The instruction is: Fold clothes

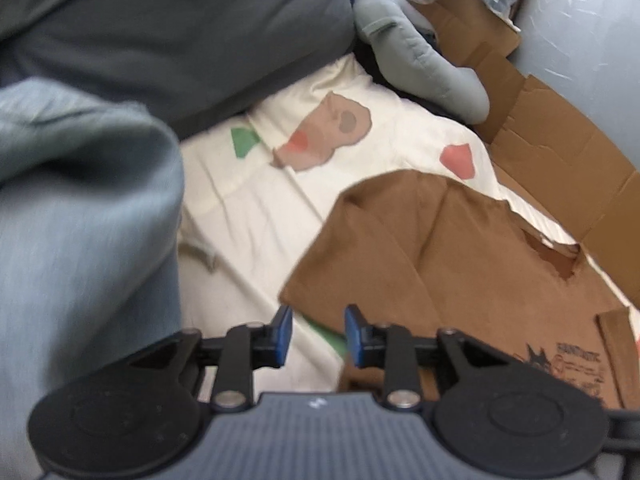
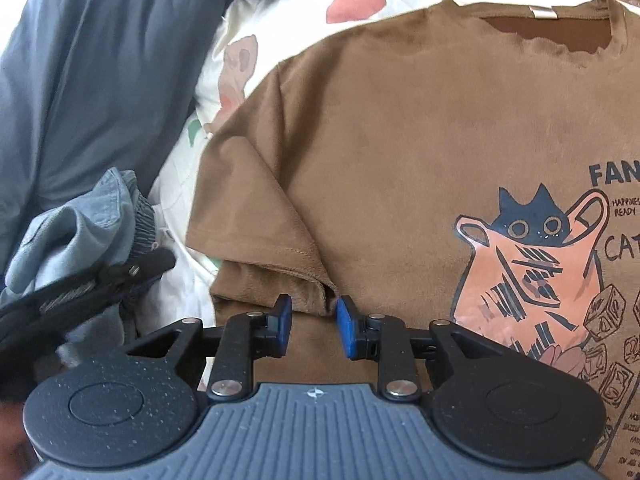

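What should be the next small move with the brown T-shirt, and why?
Probably close the right gripper on the sleeve hem and fold it inward. The brown T-shirt lies flat, print up, with this sleeve sticking out, and both grippers look open and empty.

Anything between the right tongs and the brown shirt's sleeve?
Nothing visible. The right tongs hang open just over the folded-in sleeve of the brown T-shirt, pads apart with the sleeve hem in the gap. The grey-blue garment lies off to the left on the bedsheet, clear of the path.
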Motion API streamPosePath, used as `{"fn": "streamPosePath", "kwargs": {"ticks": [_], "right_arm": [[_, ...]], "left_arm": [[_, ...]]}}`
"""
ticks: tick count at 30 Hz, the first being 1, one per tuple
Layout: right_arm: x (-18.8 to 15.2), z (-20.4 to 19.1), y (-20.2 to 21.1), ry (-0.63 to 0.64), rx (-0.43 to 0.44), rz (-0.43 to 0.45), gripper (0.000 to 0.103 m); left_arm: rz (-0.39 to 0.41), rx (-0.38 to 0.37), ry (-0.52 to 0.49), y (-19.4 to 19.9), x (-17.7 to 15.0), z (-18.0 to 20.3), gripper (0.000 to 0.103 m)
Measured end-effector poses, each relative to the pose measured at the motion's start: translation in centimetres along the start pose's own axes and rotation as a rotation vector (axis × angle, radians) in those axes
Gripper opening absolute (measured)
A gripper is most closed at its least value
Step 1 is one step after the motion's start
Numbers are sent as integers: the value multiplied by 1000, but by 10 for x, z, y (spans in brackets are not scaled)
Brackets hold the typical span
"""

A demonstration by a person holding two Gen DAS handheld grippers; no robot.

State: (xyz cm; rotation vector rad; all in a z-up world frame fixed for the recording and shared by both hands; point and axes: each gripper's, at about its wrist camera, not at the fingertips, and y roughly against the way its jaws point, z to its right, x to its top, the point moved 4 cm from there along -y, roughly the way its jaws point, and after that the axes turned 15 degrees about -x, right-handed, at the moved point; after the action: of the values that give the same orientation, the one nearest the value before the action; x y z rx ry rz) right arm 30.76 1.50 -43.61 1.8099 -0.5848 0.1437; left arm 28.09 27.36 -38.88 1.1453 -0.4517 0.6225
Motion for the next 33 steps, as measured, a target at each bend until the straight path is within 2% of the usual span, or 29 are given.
{"fn": "streamPosePath", "kwargs": {"ticks": [7, 12, 14, 18, 19, 20, 22, 23, 28, 33], "right_arm": [[8, 2, 16, 14, 2, 58, 26], [12, 4, 24, 25, -5, 91, 26], [12, 4, 25, 30, -1, 94, 26], [13, 3, 25, 28, -3, 91, 26], [13, 3, 26, 28, -2, 92, 26], [13, 2, 27, 29, 0, 93, 26], [13, 0, 28, 35, 5, 97, 26], [14, -1, 29, 39, 7, 99, 26], [18, -8, 30, 51, 22, 114, 26], [23, -17, 33, 65, 50, 129, 26]], "left_arm": [[-4, 66, -23, -24, 6, -12, 31], [-29, 82, -38, -40, 3, -17, 34], [-35, 82, -29, -46, 1, -20, 38], [-31, 70, -10, -49, -2, -23, 38], [-31, 66, -9, -49, -1, -23, 32], [-32, 57, -9, -48, 0, -22, 21], [-33, 39, -10, -44, 2, -19, 9], [-29, 35, -8, -42, 4, -18, 7], [0, 1, 7, -26, 17, -9, 5], [23, -78, 18, -12, 31, 7, 5]]}}
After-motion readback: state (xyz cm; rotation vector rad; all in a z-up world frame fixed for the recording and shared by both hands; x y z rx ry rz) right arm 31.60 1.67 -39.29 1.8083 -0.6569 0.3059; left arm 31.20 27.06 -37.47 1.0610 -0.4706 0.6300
